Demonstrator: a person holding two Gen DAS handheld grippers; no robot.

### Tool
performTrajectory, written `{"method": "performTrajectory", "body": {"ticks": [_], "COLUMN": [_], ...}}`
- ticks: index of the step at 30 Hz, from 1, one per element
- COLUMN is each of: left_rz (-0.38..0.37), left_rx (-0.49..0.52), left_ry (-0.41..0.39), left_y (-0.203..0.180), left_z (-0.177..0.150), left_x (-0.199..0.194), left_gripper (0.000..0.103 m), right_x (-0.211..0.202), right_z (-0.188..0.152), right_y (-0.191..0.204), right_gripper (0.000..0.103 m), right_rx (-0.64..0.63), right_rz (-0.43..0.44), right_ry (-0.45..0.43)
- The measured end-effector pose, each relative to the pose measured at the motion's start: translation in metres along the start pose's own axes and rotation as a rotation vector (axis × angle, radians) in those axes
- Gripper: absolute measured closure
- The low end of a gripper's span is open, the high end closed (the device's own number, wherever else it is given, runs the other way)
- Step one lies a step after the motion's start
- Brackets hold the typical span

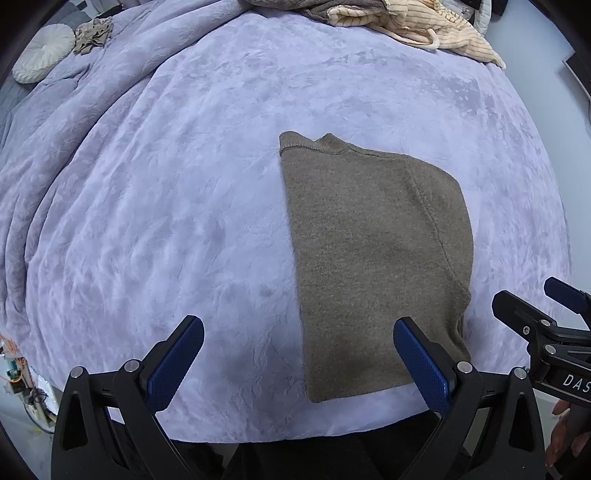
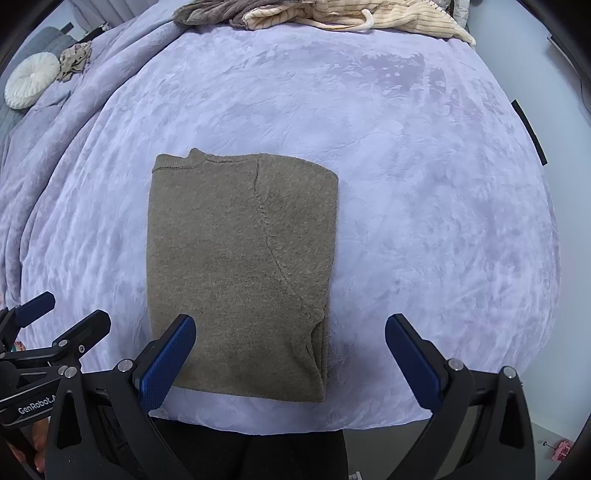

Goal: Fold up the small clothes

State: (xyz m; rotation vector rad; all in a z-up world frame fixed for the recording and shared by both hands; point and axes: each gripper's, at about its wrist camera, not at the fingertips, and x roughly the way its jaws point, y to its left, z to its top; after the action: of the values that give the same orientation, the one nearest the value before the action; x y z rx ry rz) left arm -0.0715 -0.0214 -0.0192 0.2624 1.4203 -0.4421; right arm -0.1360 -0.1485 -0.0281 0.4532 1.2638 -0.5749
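Note:
An olive-brown knitted sweater lies flat on the lilac bedspread, folded lengthwise into a tall rectangle with the collar at the far end. My left gripper hovers open above its near-left corner, nothing between the blue pads. My right gripper is open too, over the sweater's near-right edge. Each gripper shows in the other's view: the right one at the right edge, the left one at the left edge.
A heap of cream ribbed and grey-brown clothes lies at the far end of the bed. A round white cushion and a crumpled beige cloth sit far left. The bed's near edge is just below the grippers.

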Motion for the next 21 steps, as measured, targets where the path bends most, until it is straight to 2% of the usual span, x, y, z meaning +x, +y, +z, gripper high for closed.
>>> {"method": "performTrajectory", "body": {"ticks": [21], "left_rz": [0.006], "left_rx": [0.004], "left_ry": [0.003], "left_y": [0.0000], "left_z": [-0.0019], "left_x": [-0.0004], "left_gripper": [0.000], "right_x": [-0.0010], "right_z": [-0.0050], "right_y": [-0.0001], "right_gripper": [0.001], "right_rx": [0.009], "right_rz": [0.001], "right_ry": [0.009]}}
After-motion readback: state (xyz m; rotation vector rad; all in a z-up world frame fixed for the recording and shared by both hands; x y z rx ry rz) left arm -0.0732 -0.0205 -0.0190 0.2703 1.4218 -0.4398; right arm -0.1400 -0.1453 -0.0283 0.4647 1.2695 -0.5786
